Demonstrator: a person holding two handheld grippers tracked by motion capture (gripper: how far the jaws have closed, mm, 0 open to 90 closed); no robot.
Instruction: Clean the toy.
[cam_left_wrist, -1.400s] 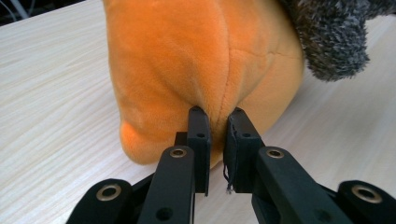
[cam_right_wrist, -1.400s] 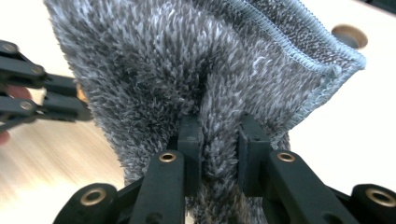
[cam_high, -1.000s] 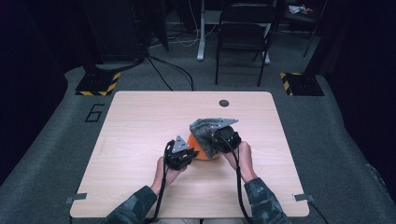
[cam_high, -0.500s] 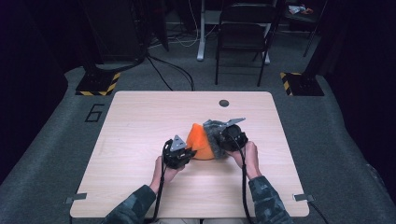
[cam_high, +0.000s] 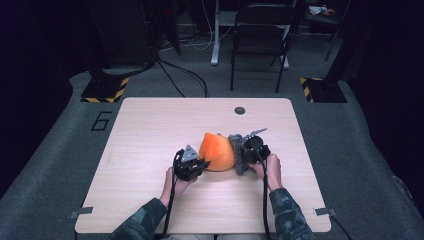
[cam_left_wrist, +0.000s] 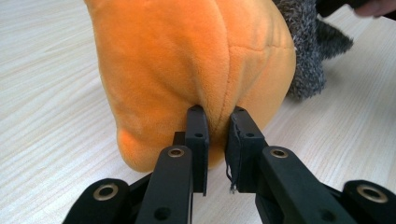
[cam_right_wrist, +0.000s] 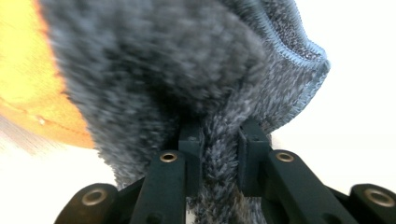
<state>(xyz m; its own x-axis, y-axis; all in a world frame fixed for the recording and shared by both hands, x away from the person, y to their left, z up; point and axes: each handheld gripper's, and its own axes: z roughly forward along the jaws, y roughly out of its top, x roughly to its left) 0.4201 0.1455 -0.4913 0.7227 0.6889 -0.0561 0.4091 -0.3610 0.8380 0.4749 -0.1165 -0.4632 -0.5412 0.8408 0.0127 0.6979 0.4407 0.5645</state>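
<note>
Here the orange plush toy (cam_high: 218, 151) sits on the wooden table (cam_high: 150, 130), a little toward the person's side of its middle, with a grey fuzzy cloth (cam_high: 237, 155) lying against the toy's right flank. The left gripper (cam_high: 196, 167) has its jaws pinched on a fold of orange fabric low on the toy's near-left side; the left gripper view shows the pleat caught between the two black pads (cam_left_wrist: 198, 135). The right gripper (cam_high: 243, 154) is clamped on a bunch of the grey cloth, which fills the gap between its jaws in the right gripper view (cam_right_wrist: 219, 154), and those jaws have just been tightening on it.

The work looks like drawing the grey cloth over or off the toy. To do it well, the left grip should hold the toy steady as an anchor while the right moves the cloth slowly, so the small pinch of plush does not slip out. If the toy starts to tip, I would ease off.

Beyond the toy lies broad bare tabletop, with only a small dark round grommet (cam_high: 240, 110) far behind it. The near edge is closer, so pulls are safer directed away from the person or sideways.
</note>
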